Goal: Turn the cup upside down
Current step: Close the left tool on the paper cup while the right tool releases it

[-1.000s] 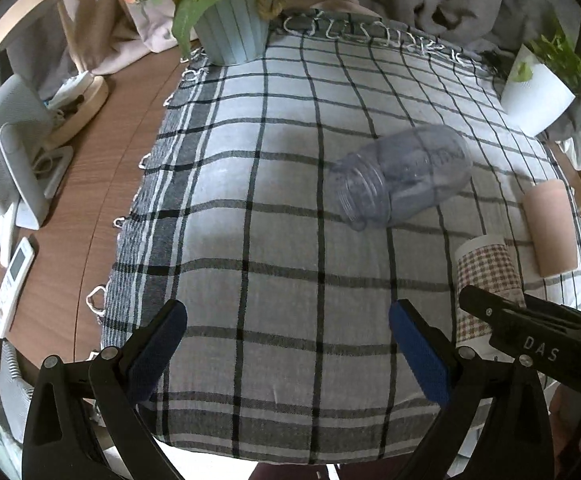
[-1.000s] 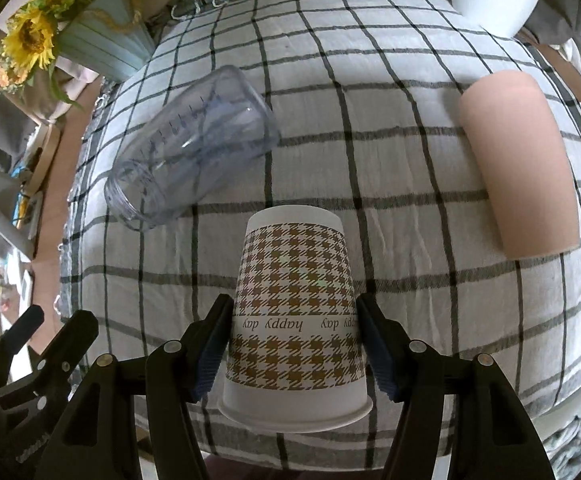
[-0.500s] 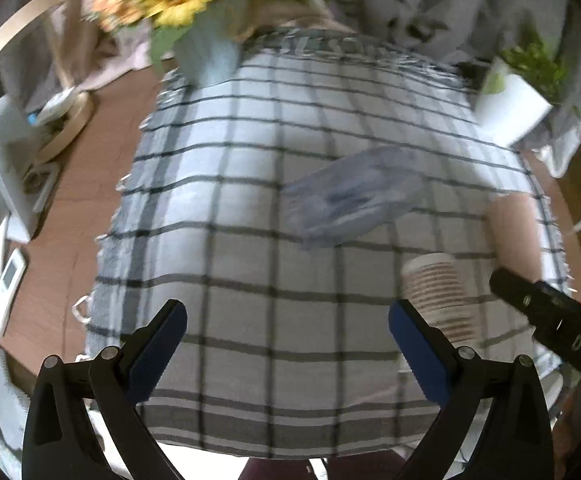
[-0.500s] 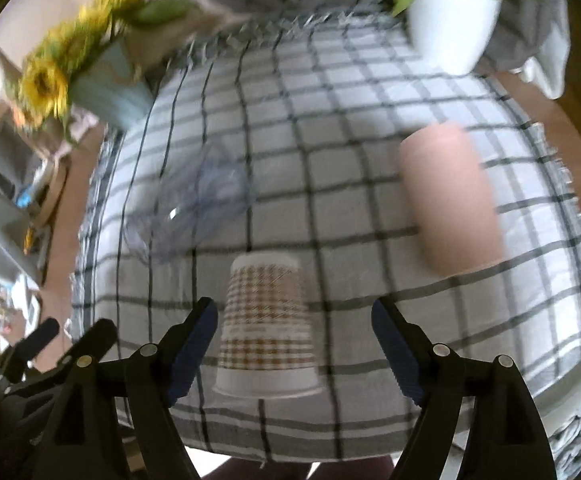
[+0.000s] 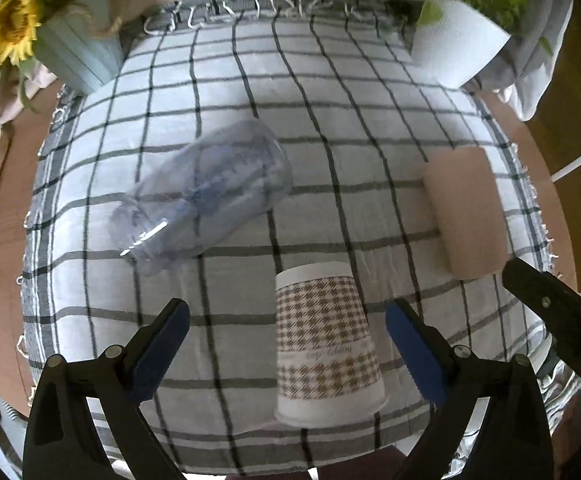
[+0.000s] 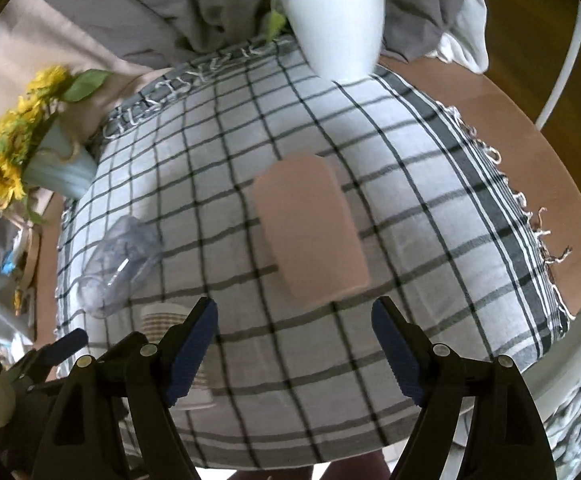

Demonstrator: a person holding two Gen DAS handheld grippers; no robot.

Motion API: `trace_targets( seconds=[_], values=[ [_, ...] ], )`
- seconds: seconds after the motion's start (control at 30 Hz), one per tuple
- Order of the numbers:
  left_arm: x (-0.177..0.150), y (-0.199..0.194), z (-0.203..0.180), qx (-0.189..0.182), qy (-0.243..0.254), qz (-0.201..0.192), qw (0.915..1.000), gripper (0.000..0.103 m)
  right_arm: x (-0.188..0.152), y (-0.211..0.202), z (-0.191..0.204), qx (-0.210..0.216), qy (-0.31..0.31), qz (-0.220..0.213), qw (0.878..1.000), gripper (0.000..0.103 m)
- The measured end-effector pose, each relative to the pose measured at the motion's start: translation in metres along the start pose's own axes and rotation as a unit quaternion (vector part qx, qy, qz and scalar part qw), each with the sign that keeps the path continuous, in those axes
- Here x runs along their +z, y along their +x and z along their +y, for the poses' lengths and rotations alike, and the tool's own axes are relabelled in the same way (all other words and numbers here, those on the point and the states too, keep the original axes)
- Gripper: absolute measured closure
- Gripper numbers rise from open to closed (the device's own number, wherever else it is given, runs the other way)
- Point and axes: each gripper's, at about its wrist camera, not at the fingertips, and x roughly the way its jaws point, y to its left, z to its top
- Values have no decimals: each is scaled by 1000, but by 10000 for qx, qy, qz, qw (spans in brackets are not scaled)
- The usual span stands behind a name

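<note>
Little can be read here. The paper cup (image 5: 324, 344) standing mouth-down on the checked cloth carries a pale band across its brown houndstooth print, and on that band runs a line of thin cursive lettering, upside down and too blurred to make out as words. The clear plastic cup (image 5: 202, 204) lying on its side shows faint bluish printed marks along its wall, also unreadable. Nothing else bears legible text.
</note>
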Motion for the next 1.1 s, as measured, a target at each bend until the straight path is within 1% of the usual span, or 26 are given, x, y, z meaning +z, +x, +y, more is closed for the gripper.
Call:
trace_targets(
  seconds=[0.23,0.3,0.37,0.53,0.63,0.67,0.7,0.83,0.87,0.9,1.0,1.1],
  values=[
    [8,21,-9,-5,-60,283,9996,5,3,16,-17,20,77,238,9997,24],
    [10,28,-8,-30,-122,408,9991,8,5,19,-20,23,109,287,9995,24],
    [11,33,-8,-30,-167,455,9988,9,5,21,-22,24,146,325,9994,24],
    [12,39,-10,17,-97,565,9984,14,6,25,-22,38,113,386,9992,24],
    [14,47,-11,12,-130,671,9977,19,6,26,-23,43,142,406,9991,24],
    [14,49,-11,14,-119,705,9974,23,6,26,-24,41,161,405,9990,24],
    [14,51,-11,4,-108,746,9972,30,5,26,-24,36,176,405,9990,24],
    [15,55,-12,-122,-161,833,9963,38,5,25,-27,17,229,403,9989,24],
    [15,56,-13,-133,-166,822,9964,44,5,25,-27,13,228,399,9989,24],
    [15,55,-13,-144,-153,806,9965,46,5,24,-27,10,221,394,9990,24],
    [14,49,-16,-162,-81,740,9971,46,5,23,-27,26,196,391,9990,24],
    [10,39,-22,-202,-113,625,9978,46,5,21,-27,53,193,372,9991,24]
  ],
)
